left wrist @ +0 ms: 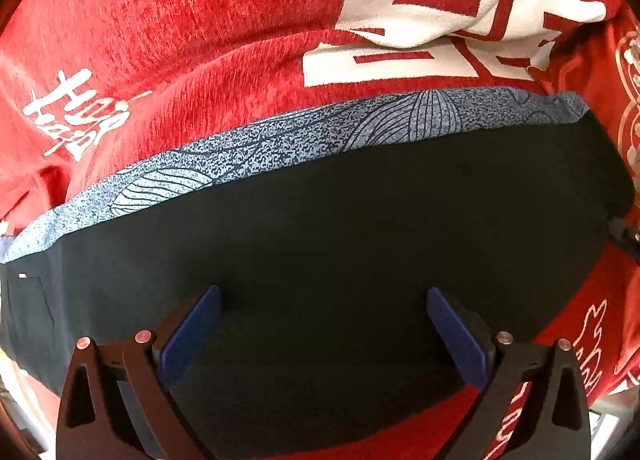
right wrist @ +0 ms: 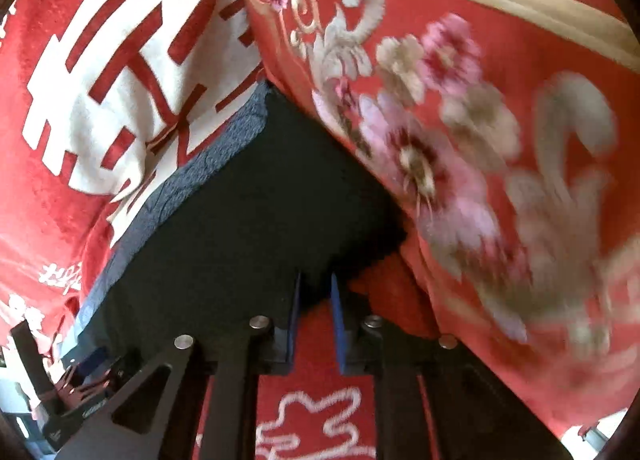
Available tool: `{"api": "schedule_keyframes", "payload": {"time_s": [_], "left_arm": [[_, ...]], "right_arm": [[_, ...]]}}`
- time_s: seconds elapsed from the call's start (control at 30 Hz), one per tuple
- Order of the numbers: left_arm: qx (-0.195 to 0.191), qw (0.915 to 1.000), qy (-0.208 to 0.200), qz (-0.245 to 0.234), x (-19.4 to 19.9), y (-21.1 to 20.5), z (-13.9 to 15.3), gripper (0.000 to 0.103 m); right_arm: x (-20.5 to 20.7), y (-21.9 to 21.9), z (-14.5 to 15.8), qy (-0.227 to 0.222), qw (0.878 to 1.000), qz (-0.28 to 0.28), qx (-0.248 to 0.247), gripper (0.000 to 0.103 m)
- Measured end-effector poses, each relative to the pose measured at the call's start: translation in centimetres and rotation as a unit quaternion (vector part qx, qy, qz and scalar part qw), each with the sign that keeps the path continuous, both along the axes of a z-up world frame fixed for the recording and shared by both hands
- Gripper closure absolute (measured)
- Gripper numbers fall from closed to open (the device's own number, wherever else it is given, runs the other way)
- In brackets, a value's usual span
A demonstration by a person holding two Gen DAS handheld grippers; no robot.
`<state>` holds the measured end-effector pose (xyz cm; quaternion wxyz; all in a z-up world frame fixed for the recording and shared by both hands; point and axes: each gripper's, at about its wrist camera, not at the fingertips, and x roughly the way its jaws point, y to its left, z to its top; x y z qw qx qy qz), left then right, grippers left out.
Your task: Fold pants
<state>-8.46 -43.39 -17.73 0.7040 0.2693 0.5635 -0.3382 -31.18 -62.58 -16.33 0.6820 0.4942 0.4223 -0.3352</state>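
- Pants (left wrist: 360, 227): dark fabric lying flat on the red blanket (left wrist: 200, 19), filling the lower middle of my left wrist view. A blue-grey printed band (left wrist: 280, 139) runs along their far edge, from the left border up to the upper right.
- Left tool (left wrist: 324, 336): fingers spread wide, blue pads (left wrist: 192, 332) well apart, with bare dark cloth in the gap between them. I see nothing pinched. Whether the tips touch the fabric I cannot tell.
- Edges, left view: the near hem of the pants curves across just below the pads, and red blanket shows beyond it at the bottom. The right end of the garment stops short of the frame border, red cloth beside it.
- Right tool (right wrist: 314, 320): fingers drawn close together, only a narrow gap left, set at a corner of the pants (right wrist: 240, 227). Dark fabric sits in that gap at the tips; I read this as pinching the corner.
- Right view is motion-blurred on its right side. An embroidered red cover (right wrist: 460, 139) with pink and pale flowers rises there, pressed against the right edge of the pants.
- Open room: red blanket with a large white character print (right wrist: 120, 71) lies beyond the printed band, unobstructed on the far left. The right side is tight against the floral cover.
- Part of the other tool's frame (right wrist: 72, 388) shows at the lower left of the right view.
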Motion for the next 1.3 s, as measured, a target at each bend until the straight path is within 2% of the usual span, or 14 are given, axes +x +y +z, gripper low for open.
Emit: {"api": "schedule_keyframes", "payload": {"time_s": [0.13,0.23,0.33,0.47,0.53,0.67,0.73,0.97,1.03,1.17,1.3], "left_arm": [[0.006,1.0000,-0.004,0.003,-0.1,-0.1,0.0,0.000],[0.006,0.9999,-0.004,0.007,-0.2,0.0,0.0,0.000],[0.007,0.9999,-0.006,0.010,-0.7,-0.4,-0.1,0.000],[0.009,0.9999,-0.004,0.013,-0.7,-0.4,-0.2,0.000],[0.011,0.9999,-0.003,0.012,-0.6,-0.5,-0.1,0.000],[0.011,0.9999,-0.004,0.012,-0.8,-0.4,-0.1,0.000],[0.011,0.9999,-0.003,0.011,-0.9,-0.5,-0.1,0.000],[0.012,0.9999,-0.001,0.005,-1.0,-0.6,-0.1,0.000],[0.013,0.9999,-0.002,0.006,-1.2,-0.8,0.1,0.000],[0.013,0.9999,0.000,0.008,-1.0,-1.0,-0.1,0.000],[0.013,0.9998,-0.002,0.013,-0.9,-1.0,-0.2,0.000]], "right_arm": [[-0.5,2.1,2.2,-0.020,1.000,0.016,-0.006,0.086],[1.7,3.4,2.8,-0.038,0.997,0.060,-0.013,0.077],[4.5,3.9,2.1,-0.048,0.994,0.100,-0.013,0.075],[6.5,4.0,-0.1,-0.044,0.993,0.109,0.005,0.069],[6.0,4.2,0.1,-0.066,0.992,0.106,0.002,0.061],[6.1,4.6,0.6,-0.074,0.989,0.130,0.003,0.049],[6.2,4.4,0.7,-0.084,0.987,0.135,0.015,0.039],[5.0,3.8,0.2,-0.136,0.983,0.109,0.050,0.035],[4.8,3.7,0.1,-0.150,0.980,0.113,0.061,0.030],[4.7,3.7,0.4,-0.157,0.977,0.123,0.077,0.030],[2.8,4.2,1.3,-0.170,0.978,0.098,0.074,0.030]]}}
